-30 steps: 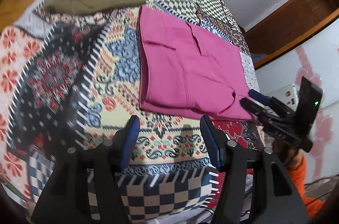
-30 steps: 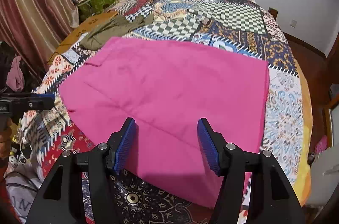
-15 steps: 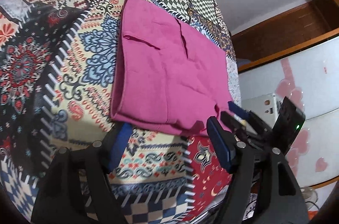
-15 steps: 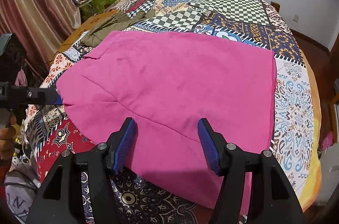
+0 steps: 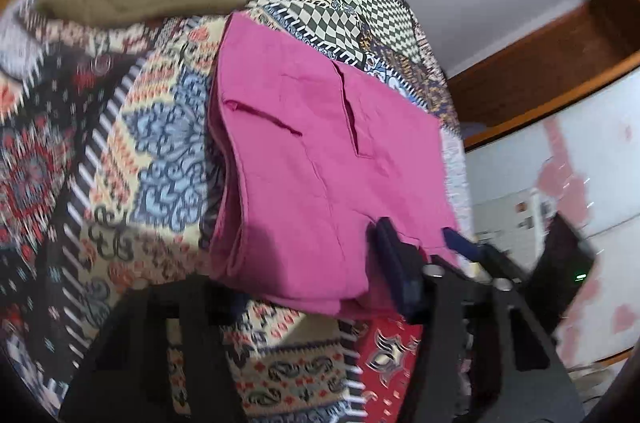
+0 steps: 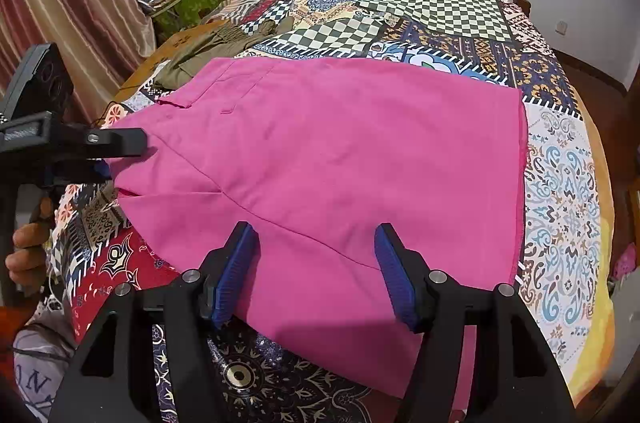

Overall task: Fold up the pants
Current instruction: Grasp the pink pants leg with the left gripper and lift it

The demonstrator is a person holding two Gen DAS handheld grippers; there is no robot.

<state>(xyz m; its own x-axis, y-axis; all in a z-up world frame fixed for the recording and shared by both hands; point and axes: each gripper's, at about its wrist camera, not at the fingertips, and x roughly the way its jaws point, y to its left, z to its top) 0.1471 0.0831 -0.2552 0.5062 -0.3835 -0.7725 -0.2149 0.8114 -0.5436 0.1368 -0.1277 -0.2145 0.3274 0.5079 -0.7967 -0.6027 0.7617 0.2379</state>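
The pair of bright pink cotton pants [image 6: 328,159] lies folded flat on my patchwork bedspread [image 6: 560,183] — a broad, roughly rectangular slab of cloth, several layers thick along its near edge. A slit pocket and a seam crease the top face [image 5: 320,151]. The waistband end points toward the far left corner — its near corner overhangs the bed's edge.

Each gripper is black plastic with 2 fingers. The right gripper [image 6: 316,273] has ridged blue pads [image 6: 236,273] and round silver screws [image 6: 191,276] on its arms. The left gripper [image 5: 304,287] has dark blue pads too. A bare hand [image 6: 26,251] grips its handle.
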